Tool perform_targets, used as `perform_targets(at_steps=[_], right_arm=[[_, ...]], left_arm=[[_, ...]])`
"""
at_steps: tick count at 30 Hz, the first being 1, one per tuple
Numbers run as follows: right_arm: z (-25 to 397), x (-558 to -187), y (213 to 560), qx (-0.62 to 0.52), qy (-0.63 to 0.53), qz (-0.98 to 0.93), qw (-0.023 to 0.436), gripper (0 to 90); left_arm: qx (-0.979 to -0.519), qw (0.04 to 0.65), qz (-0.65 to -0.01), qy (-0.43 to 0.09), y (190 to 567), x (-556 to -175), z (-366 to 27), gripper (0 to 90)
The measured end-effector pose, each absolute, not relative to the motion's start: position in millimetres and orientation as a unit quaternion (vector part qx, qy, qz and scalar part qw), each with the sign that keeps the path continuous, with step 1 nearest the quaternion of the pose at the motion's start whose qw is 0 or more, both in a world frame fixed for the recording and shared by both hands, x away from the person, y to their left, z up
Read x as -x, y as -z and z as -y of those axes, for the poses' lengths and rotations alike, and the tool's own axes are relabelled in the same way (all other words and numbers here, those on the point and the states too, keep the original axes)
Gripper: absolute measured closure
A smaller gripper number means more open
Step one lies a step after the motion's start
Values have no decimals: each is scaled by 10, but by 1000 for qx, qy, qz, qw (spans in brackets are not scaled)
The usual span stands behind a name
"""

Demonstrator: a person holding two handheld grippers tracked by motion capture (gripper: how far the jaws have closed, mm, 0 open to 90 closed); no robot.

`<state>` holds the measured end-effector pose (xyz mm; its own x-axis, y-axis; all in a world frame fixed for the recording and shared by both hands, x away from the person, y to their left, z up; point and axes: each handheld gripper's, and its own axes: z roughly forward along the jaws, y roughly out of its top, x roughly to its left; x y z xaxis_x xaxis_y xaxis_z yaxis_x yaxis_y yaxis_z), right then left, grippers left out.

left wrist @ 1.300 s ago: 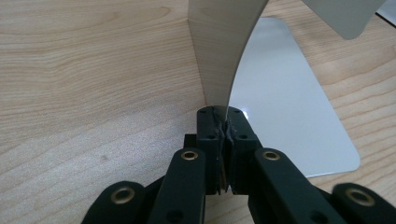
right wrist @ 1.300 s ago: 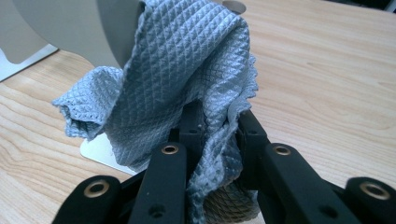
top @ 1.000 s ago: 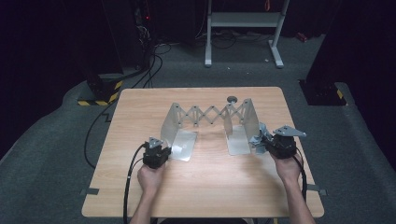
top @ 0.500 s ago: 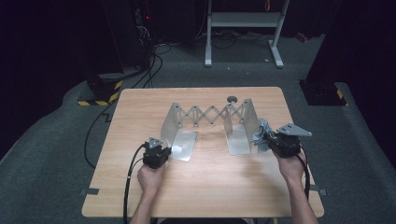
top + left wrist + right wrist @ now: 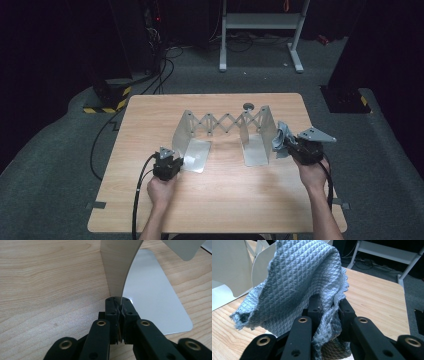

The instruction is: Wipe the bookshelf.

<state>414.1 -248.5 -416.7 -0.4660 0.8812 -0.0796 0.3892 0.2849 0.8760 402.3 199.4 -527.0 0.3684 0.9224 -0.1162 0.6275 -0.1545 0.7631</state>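
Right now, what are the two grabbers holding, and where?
The left gripper pinches the grey metal expanding rack's left upright plate by its edge. The right gripper clamps the bunched grey-blue quilted cloth near its middle.

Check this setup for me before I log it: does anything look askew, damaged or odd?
Nothing looks damaged or spilled. The extendable metal bookend stands upright. The left hand-held gripper pinches its left upright plate's edge; the right hand-held gripper holds a bunched grey-blue cloth beside the right end plate.
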Motion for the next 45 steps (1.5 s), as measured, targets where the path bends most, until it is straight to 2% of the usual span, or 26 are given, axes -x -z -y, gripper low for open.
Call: perform_targets(at_steps=[10, 45], right_arm=[[2470, -4211, 4128, -421, -416, -752, 291, 773], [2427, -4447, 4749, -467, -393, -763, 213, 774]], left_arm=[[-735, 380, -527, -194, 5271, -4024, -1996, 857], [-735, 380, -527, -194, 5271, -4024, -1996, 857]])
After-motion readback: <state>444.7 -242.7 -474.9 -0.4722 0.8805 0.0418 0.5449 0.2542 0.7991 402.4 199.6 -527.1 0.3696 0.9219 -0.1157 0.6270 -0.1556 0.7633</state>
